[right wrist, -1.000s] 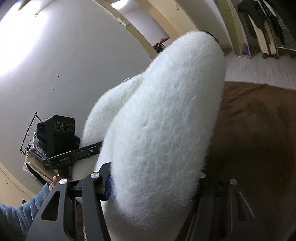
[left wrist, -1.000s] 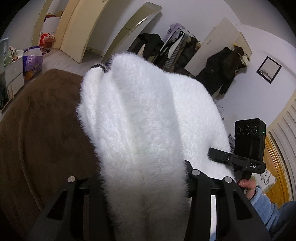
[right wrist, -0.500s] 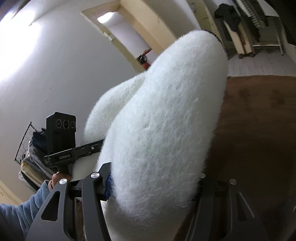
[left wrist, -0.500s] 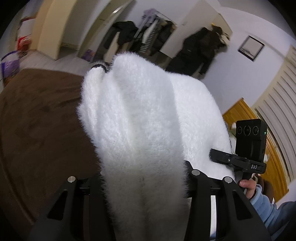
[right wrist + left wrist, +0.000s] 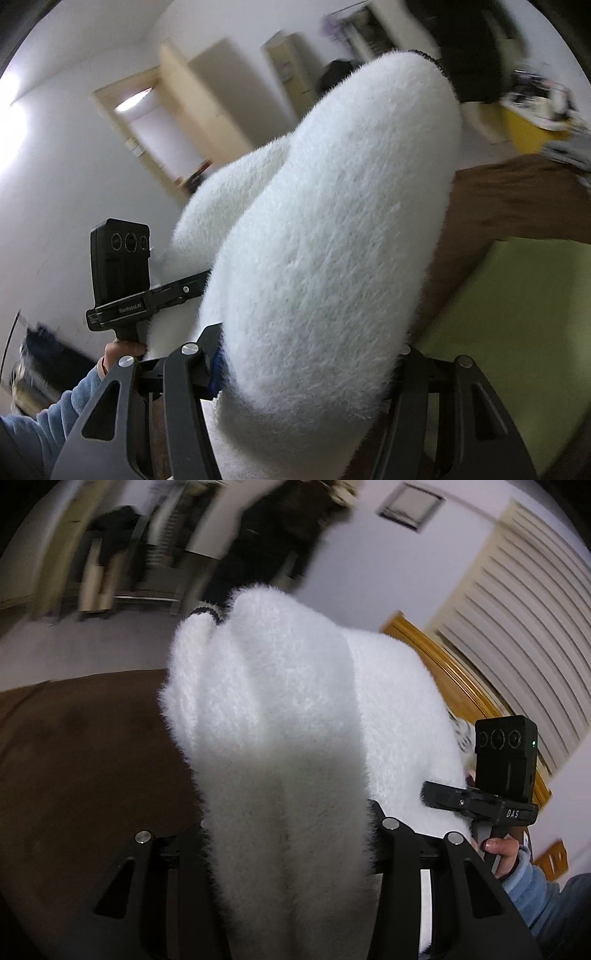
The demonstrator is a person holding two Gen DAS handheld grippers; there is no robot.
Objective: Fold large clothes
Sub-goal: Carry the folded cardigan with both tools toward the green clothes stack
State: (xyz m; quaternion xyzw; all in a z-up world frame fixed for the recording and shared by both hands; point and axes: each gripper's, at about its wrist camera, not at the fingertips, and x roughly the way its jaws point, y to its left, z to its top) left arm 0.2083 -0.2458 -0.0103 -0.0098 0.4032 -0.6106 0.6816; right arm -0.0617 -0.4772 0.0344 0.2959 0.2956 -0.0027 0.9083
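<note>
A fluffy white garment, bunched into a thick soft roll, is clamped in the left tool and right tool, held above a brown blanket.

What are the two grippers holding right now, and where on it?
Both hold the fluffy white sweater: left gripper and right gripper each clamp a bunched fold. Which part of the garment cannot be told.

A home bedroom: wooden headboard, brown bedspread, hanging coats, doorways.
</note>
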